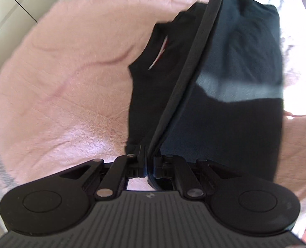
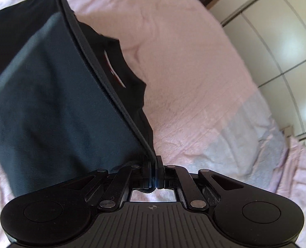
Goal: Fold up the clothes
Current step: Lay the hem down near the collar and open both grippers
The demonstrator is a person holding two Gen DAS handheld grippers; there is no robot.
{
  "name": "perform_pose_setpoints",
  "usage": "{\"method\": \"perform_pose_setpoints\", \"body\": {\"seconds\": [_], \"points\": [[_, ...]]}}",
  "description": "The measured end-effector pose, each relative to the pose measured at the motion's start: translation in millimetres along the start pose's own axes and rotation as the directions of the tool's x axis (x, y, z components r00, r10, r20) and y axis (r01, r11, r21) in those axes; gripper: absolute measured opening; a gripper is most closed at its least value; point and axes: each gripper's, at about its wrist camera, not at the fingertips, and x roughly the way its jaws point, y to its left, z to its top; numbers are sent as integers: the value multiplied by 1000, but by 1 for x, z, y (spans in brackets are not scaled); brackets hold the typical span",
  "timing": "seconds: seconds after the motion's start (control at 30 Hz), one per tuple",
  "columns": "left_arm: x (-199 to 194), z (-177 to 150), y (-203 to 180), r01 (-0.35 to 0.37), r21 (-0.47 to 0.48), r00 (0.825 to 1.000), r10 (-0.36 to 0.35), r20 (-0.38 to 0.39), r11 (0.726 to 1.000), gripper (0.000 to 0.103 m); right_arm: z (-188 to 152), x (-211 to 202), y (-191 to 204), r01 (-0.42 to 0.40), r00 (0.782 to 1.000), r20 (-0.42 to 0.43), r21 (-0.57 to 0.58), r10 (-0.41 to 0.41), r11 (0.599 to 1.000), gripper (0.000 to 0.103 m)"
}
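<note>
1. Dark garment, left wrist view: its hemmed edge runs taut from the top of the picture straight down into the left gripper, whose jaws are pinched together on that hem.
2. Right of the hem the cloth hangs as a broad panel; left of it a second layer with a red and white mark lies on the pink bedspread. Bare bedspread spreads wide to the left; pale wardrobe doors stand beyond its edge.
3. Right wrist view: the garment fills the left side, its hem slanting down into the right gripper, clamped tight on it.
4. Open bedspread lies to the right, bounded by wardrobe doors.
</note>
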Motion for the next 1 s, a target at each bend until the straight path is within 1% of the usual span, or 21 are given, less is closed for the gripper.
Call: {"method": "perform_pose_setpoints", "body": {"seconds": [0.1, 0.2, 0.27, 0.47, 0.57, 0.63, 0.67, 0.7, 0.73, 0.77, 0.8, 0.83, 0.9, 0.93, 1.0], "points": [[30, 4, 33, 58, -38, 998, -58, -2, 998, 4, 6, 38, -23, -22, 999, -40, 24, 23, 999, 1], [57, 8, 53, 103, -68, 995, -103, -10, 992, 4, 9, 68, -40, -47, 996, -71, 54, 51, 997, 1], [74, 9, 63, 114, -70, 993, -116, -18, 991, 4, 12, 84, -44, -56, 995, -84, 71, 62, 996, 1], [109, 8, 84, 139, -129, 990, -143, -21, 982, 4, 22, 125, -52, -75, 990, -111, 104, 87, 992, 1], [125, 4, 91, 150, -165, 987, -157, -30, 975, 10, 21, 146, -52, -103, 981, -151, 127, 122, 987, 1], [131, 0, 97, 145, -205, 988, -154, -30, 968, 17, 19, 157, -55, -111, 978, -154, 176, 138, 978, 3], [130, -4, 100, 129, -230, 990, -138, -23, 965, 19, 17, 159, -57, -94, 982, -143, 194, 123, 976, 8], [129, -8, 104, 112, -256, 993, -119, -16, 960, 25, 15, 159, -57, -44, 987, -141, 208, 75, 977, 38], [125, -13, 107, 89, -287, 995, -96, -11, 954, 33, 13, 159, -57, 7, 990, -140, 222, 24, 975, 74], [121, -18, 111, 66, -320, 997, -72, -8, 945, 37, 11, 157, -59, 73, 989, -142, 243, -39, 967, 81], [117, -24, 114, 43, -352, 999, -48, -5, 935, 39, 9, 152, -61, 88, 989, -142, 279, -50, 956, 82], [111, -29, 115, 9, -366, 1000, -15, -13, 930, 39, 7, 147, -62, 102, 988, -142, 314, -60, 944, 82], [99, -40, 115, -60, -389, 998, 51, -33, 919, 38, 5, 130, -58, 103, 990, -127, 378, -58, 920, 82], [91, -46, 113, -79, -396, 997, 70, -37, 915, 38, 4, 121, -56, 101, 991, -119, 410, -57, 906, 82], [70, -55, 101, -81, -409, 997, 82, -15, 909, 38, 2, 97, -48, 66, 997, -76, 484, -34, 873, 82]]}}
